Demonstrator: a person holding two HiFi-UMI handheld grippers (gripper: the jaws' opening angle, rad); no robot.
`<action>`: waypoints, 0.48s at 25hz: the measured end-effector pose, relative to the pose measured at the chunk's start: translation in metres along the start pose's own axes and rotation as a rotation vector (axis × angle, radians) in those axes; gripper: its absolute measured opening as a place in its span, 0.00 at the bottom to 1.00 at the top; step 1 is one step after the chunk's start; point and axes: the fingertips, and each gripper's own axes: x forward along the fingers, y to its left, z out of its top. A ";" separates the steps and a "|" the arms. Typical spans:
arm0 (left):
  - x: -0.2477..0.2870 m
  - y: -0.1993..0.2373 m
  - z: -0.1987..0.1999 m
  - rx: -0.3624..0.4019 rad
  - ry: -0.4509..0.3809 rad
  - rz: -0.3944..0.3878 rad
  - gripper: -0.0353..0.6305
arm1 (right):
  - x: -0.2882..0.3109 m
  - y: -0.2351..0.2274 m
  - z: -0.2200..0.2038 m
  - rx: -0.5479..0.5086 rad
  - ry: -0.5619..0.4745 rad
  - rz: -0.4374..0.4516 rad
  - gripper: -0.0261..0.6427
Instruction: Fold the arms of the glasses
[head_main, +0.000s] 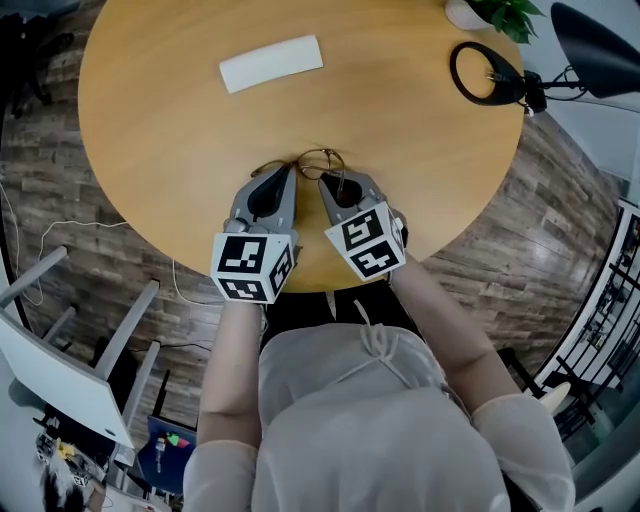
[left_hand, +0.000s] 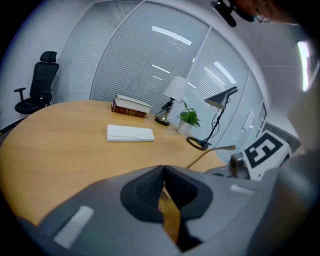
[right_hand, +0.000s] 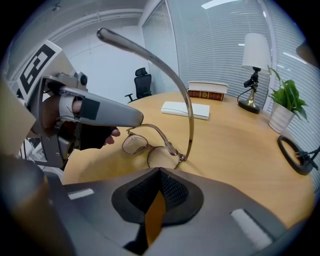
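Observation:
The thin metal-framed glasses (head_main: 318, 160) lie on the round wooden table (head_main: 150, 120) just ahead of both grippers. In the right gripper view the glasses (right_hand: 150, 150) rest with their lenses towards me. One arm (right_hand: 189, 120) rises steeply from the right hinge past the camera; the other lies along the back of the lenses. My left gripper (head_main: 290, 170) is shut, its tip just over the frame's left end, and nothing shows between its jaws (left_hand: 163, 167). My right gripper (head_main: 327, 180) is shut and empty (right_hand: 160, 171), just short of the lenses.
A flat white case (head_main: 271, 63) lies further out on the table. At the far right edge stand a black ring-base lamp (head_main: 480, 72) and a potted plant (head_main: 505, 15). Books (right_hand: 207, 91) and a white-shaded lamp (right_hand: 255, 55) sit at the back. The near table edge is under my grippers.

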 end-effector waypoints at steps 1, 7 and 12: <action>0.003 0.000 -0.002 -0.003 0.008 0.001 0.06 | 0.000 -0.001 0.000 -0.002 0.000 -0.002 0.04; 0.014 0.005 -0.015 -0.016 0.056 0.017 0.06 | 0.001 -0.002 0.000 -0.001 -0.003 0.011 0.04; 0.019 0.009 -0.024 -0.027 0.080 0.041 0.06 | 0.000 -0.003 -0.002 0.000 -0.003 0.019 0.04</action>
